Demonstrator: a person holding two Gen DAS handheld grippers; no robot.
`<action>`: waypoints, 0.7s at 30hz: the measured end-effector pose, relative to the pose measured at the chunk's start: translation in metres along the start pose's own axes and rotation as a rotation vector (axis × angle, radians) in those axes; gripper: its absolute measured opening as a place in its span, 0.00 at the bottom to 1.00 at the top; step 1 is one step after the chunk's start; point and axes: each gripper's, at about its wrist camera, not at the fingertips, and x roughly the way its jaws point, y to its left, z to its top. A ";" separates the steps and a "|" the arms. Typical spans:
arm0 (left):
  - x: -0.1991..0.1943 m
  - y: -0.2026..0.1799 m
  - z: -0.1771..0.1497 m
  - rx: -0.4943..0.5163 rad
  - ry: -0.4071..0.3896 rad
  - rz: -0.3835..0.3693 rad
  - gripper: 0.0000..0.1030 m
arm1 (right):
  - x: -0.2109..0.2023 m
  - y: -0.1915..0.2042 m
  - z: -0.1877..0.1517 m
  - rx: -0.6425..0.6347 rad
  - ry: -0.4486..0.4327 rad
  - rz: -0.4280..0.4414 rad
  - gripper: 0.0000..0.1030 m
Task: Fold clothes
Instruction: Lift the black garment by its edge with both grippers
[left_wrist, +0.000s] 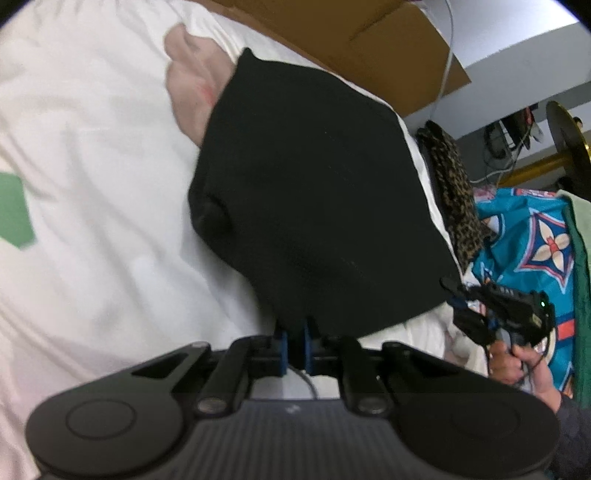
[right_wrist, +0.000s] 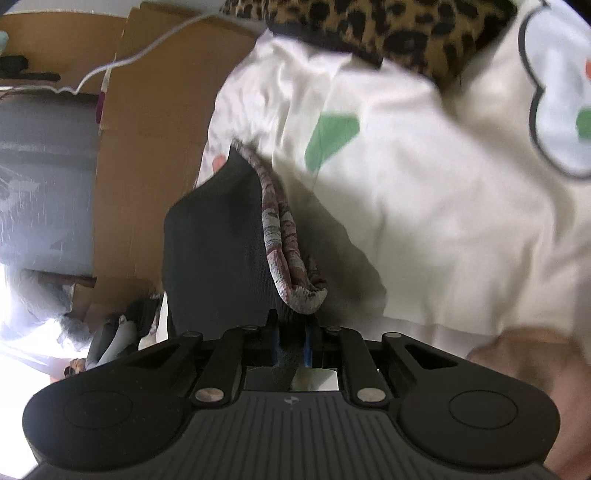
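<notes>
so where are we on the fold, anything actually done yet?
Nothing looks finished: no folded stack in either view. In hand: the black garment, left gripper and right gripper both with jaws shut on its edge, cloth lifted over the white bedding. Left: the fold itself, plus the leopard-print garment and the pink one lying unfolded.

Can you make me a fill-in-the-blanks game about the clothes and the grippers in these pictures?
1. The left gripper is shut on a garment whose colour is ____.
2. The right gripper is shut on the same garment, so ____ grippers hold it.
3. The shape printed on the white sheet is ____.
4. The fabric at the top of the right wrist view has a ____ print.

Missing words: black; two; green; leopard
</notes>
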 end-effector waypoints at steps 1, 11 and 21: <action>0.002 -0.003 -0.003 -0.001 0.006 -0.004 0.08 | -0.002 0.000 0.004 -0.002 -0.009 -0.001 0.10; 0.025 -0.031 -0.026 -0.097 0.004 -0.019 0.08 | -0.018 -0.009 0.042 -0.026 -0.071 -0.015 0.10; 0.046 -0.048 -0.047 -0.236 0.005 -0.029 0.08 | -0.019 -0.008 0.081 -0.065 -0.114 -0.039 0.09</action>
